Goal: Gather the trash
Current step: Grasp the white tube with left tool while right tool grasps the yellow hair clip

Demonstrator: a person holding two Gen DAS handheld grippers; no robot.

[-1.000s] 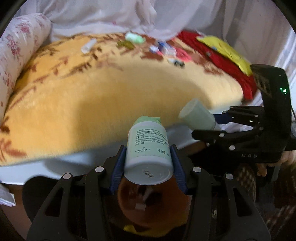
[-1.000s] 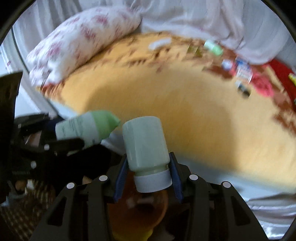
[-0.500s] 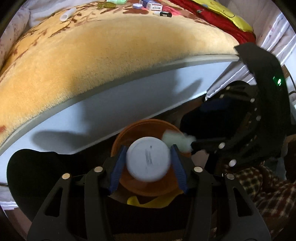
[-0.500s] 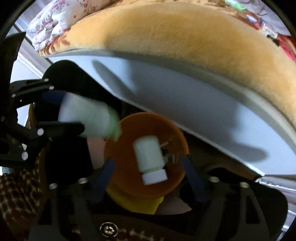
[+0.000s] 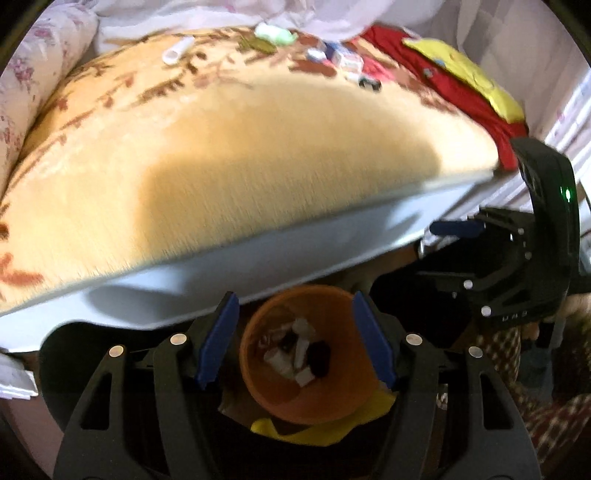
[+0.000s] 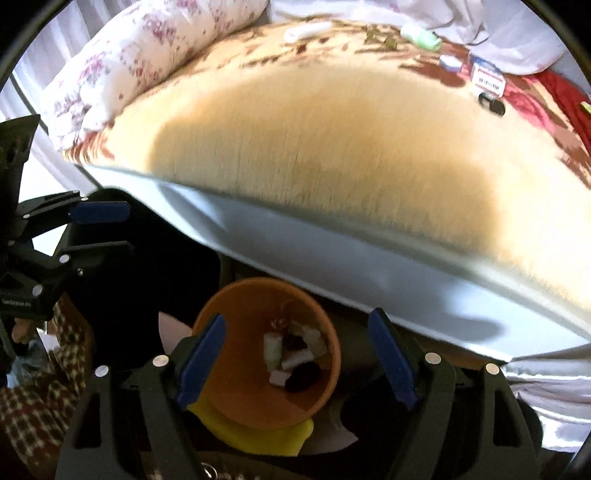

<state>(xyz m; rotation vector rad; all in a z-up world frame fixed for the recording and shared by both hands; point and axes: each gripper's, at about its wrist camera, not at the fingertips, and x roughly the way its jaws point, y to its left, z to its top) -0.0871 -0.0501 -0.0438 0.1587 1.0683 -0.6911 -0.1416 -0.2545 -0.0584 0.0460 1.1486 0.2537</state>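
Observation:
An orange bin (image 5: 317,384) (image 6: 236,376) stands on the floor beside the bed, with several white bottles and a dark item lying in it. My left gripper (image 5: 295,339) hovers over the bin, its jaws opening with nothing between them. My right gripper (image 6: 295,354) is open above the same bin, empty too. Each gripper shows in the other's view: the right gripper (image 5: 461,251) at the right, the left gripper (image 6: 99,229) at the left. More trash lies far back on the yellow blanket (image 5: 240,147): a green bottle (image 5: 273,34) (image 6: 421,36), a white tube (image 5: 177,51) (image 6: 306,30), small boxes (image 6: 487,78).
A floral pillow (image 6: 147,55) lies at the bed's left end. Red and yellow cloth (image 5: 461,81) sits at the right end. The bed's pale side (image 6: 332,266) rises just beyond the bin. A yellow object (image 6: 251,435) lies under the bin. A checked sleeve (image 5: 517,350) is near the right gripper.
Both grippers let go of their bottles, which dropped into the orange bin. Their jaws opened, and both views have tilted back up toward the bed.

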